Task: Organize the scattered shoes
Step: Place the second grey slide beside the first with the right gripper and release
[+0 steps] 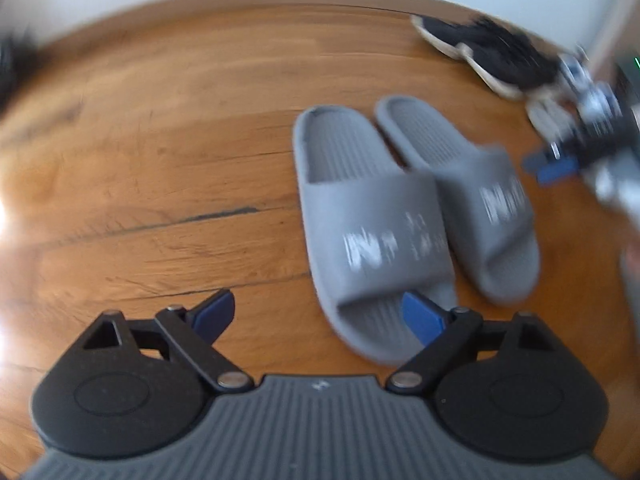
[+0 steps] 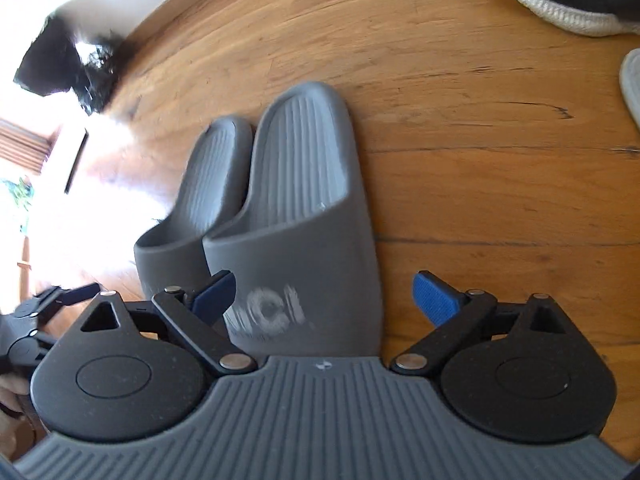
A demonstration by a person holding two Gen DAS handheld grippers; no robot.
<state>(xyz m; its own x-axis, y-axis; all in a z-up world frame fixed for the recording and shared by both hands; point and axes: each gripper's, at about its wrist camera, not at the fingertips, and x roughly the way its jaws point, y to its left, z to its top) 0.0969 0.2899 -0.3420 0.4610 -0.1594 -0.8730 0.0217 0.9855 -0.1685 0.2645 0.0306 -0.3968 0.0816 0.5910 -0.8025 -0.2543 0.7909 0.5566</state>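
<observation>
1. Grey slides: two. The first grey slide (image 1: pixel 368 216) lies at centre frame in the left wrist view, and the second grey slide (image 1: pixel 472 196) is touching it on the right.
2. Dark sneakers with pale soles: one counted, the black sneaker (image 1: pixel 492 54) at the upper right of the left wrist view. A pale rounded edge (image 2: pixel 632 80) at the right border of the right wrist view cannot be identified.
3. Grippers: two. The left gripper (image 1: pixel 320 314) is at lower centre, and the right gripper (image 2: pixel 324 300) at lower centre of its own view.
</observation>
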